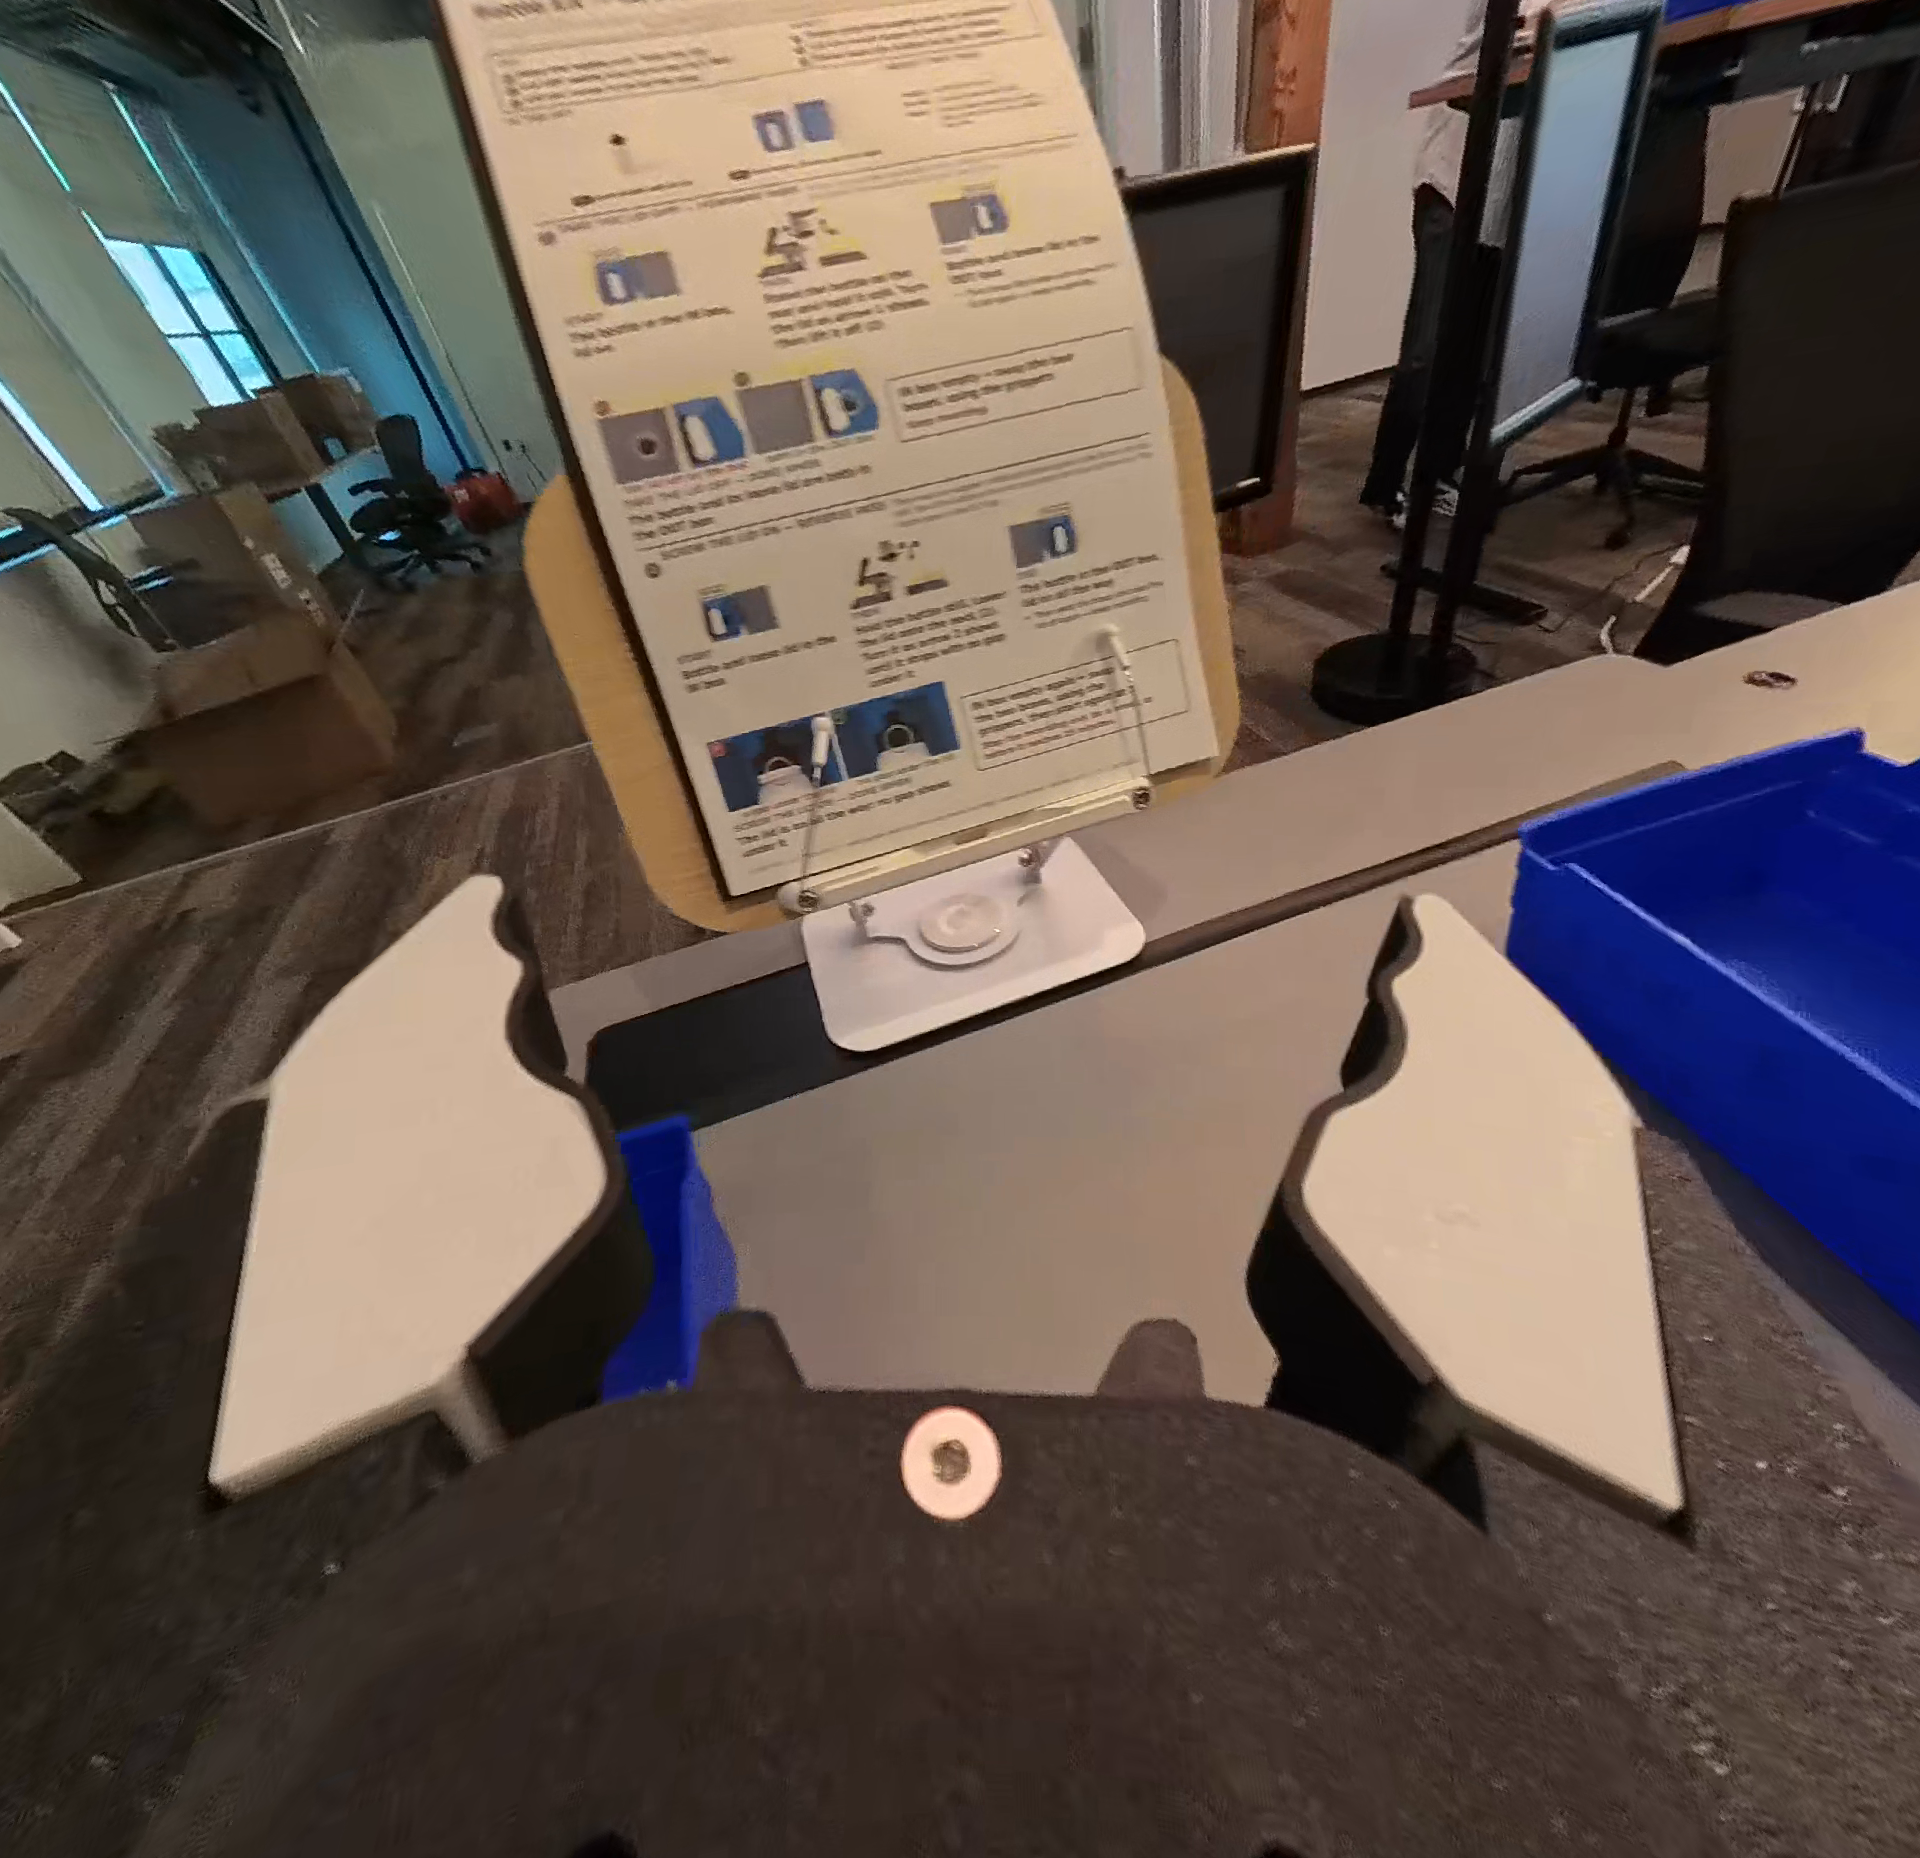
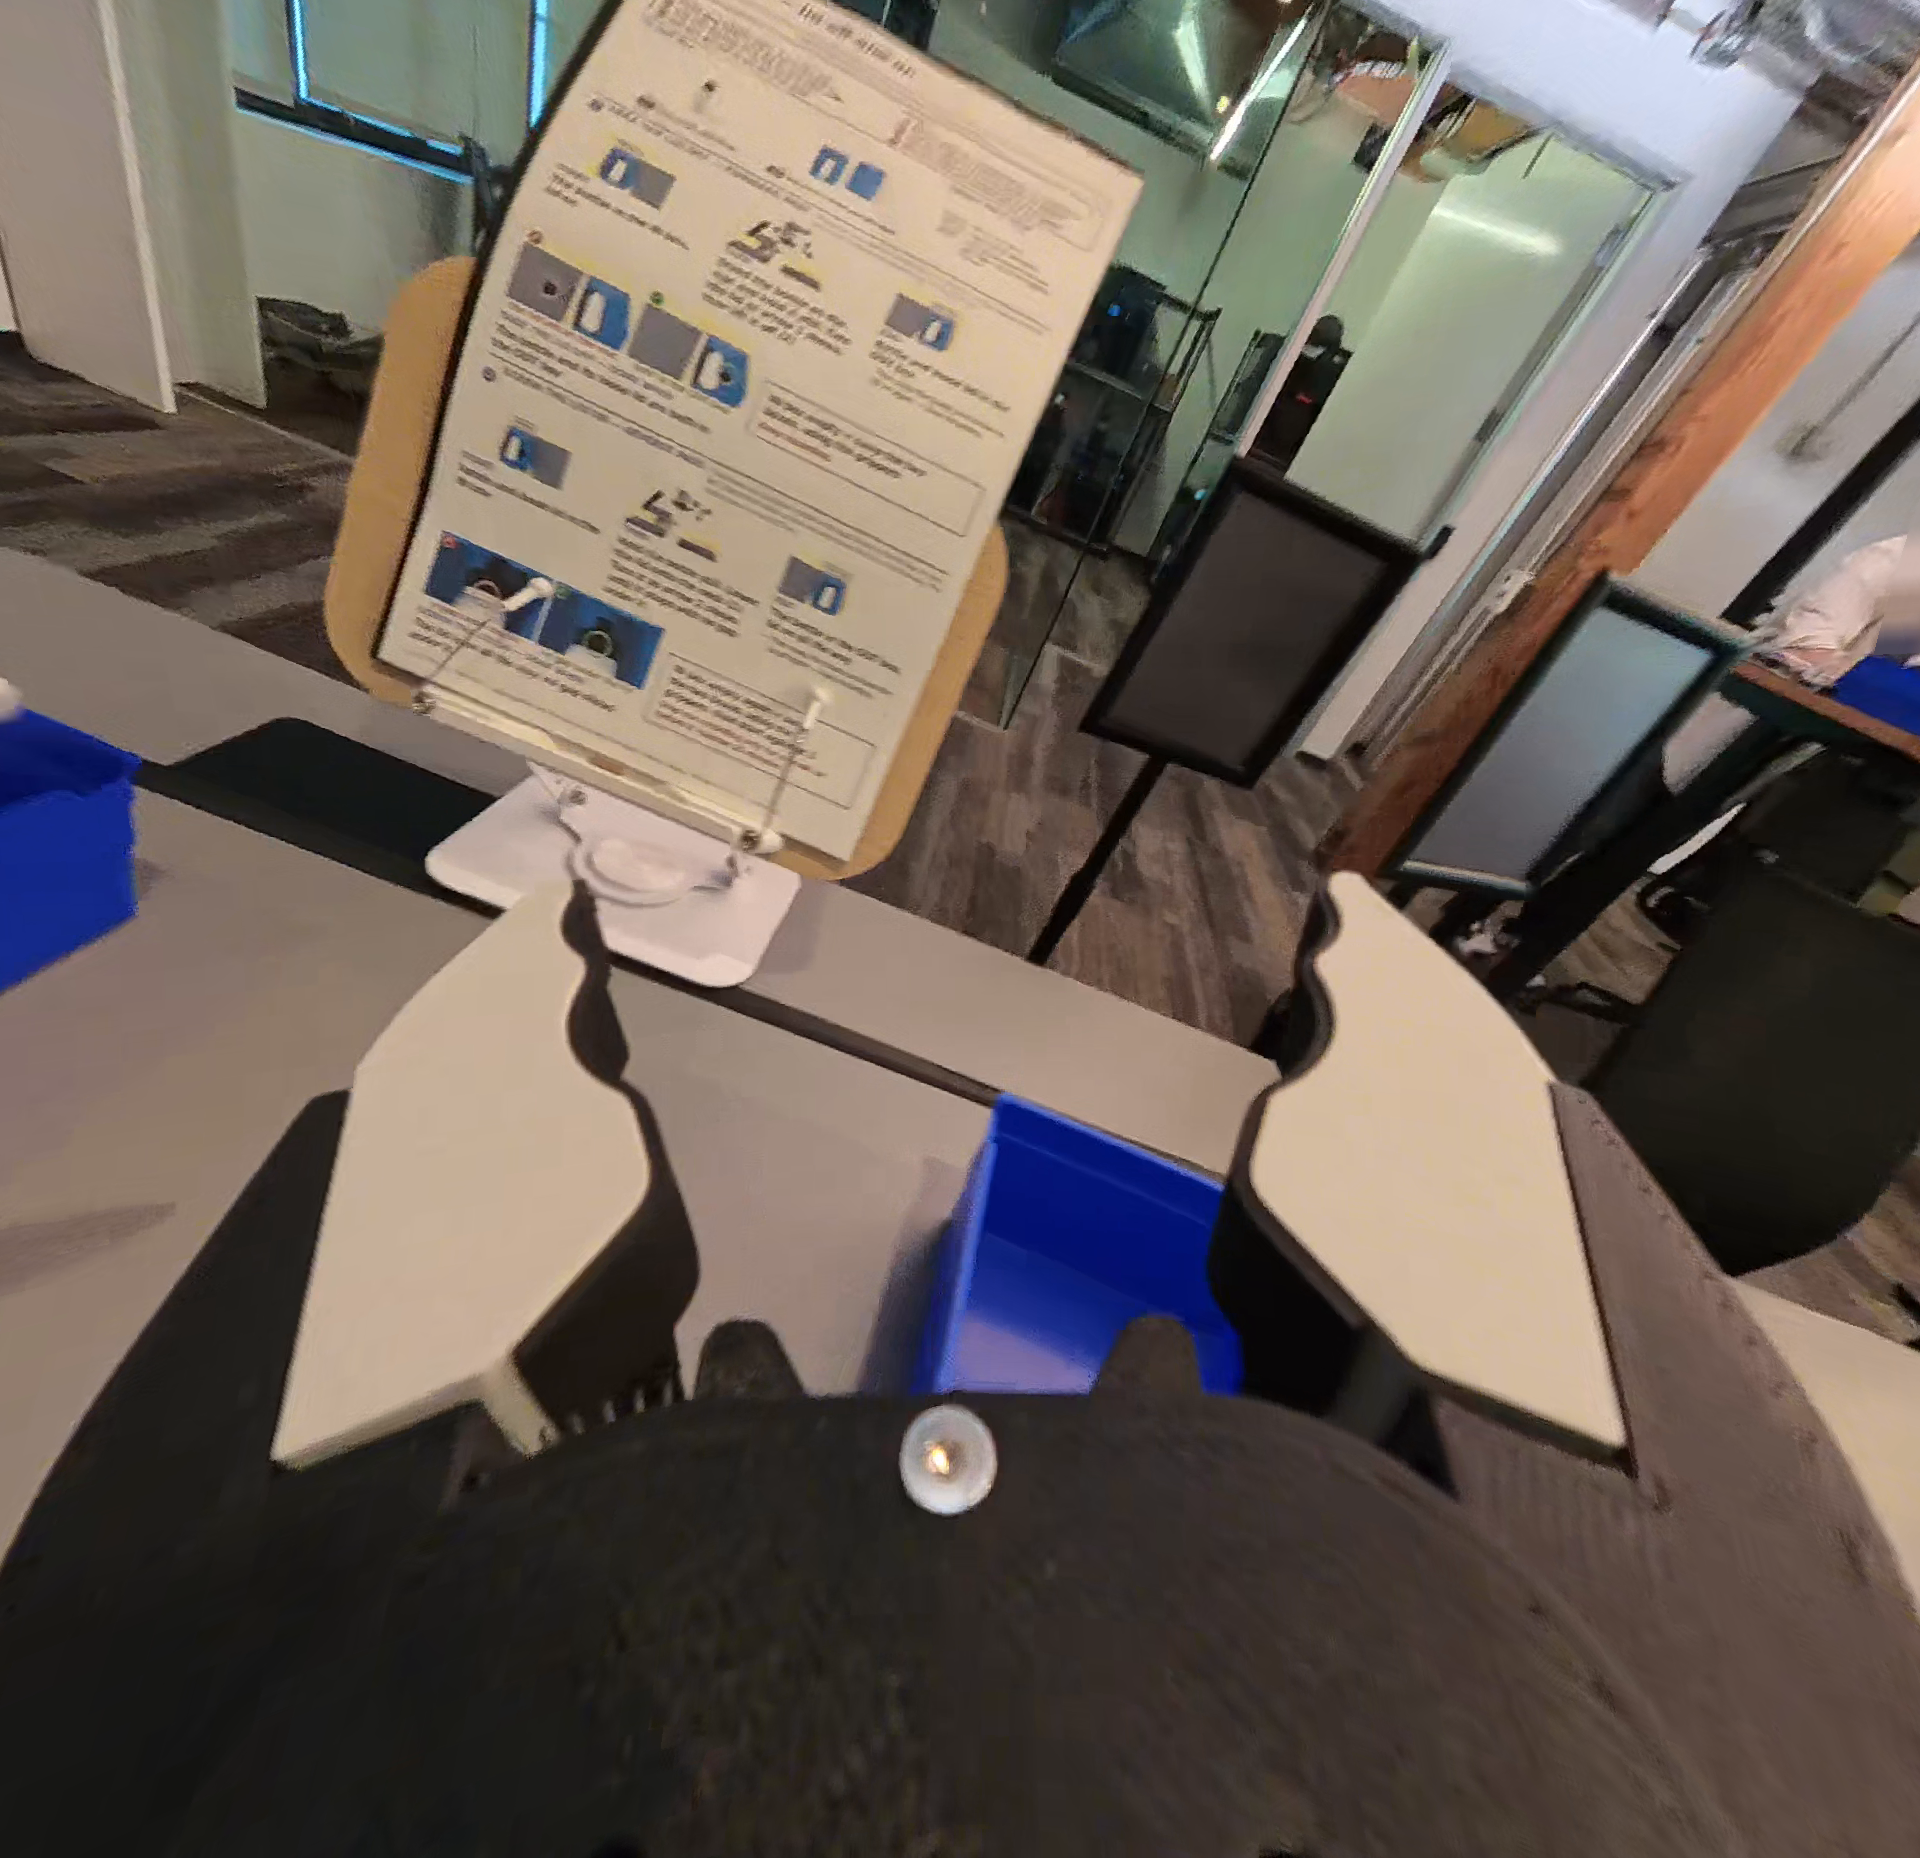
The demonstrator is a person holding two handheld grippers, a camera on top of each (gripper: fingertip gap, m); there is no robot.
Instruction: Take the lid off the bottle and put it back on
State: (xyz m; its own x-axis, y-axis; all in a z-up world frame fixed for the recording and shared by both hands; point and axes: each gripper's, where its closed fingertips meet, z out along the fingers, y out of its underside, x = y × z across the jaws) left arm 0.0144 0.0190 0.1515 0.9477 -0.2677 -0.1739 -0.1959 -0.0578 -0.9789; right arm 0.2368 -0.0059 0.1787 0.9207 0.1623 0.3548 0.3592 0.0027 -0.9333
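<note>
Bottle and lid appear in neither of my views, so I cannot say where they stand or how they look. My left gripper (image 1: 951,987) is spread wide with nothing between its fingers, above the grey table (image 1: 987,1216), with a blue bin (image 1: 1714,935) on its right and a corner of another blue bin (image 1: 665,1258) by its left finger. My right gripper (image 2: 945,977) is likewise wide apart and holds nothing, over a blue bin (image 2: 1081,1258). An instruction sheet (image 1: 831,406) leans on a white stand (image 1: 977,967) ahead.
</note>
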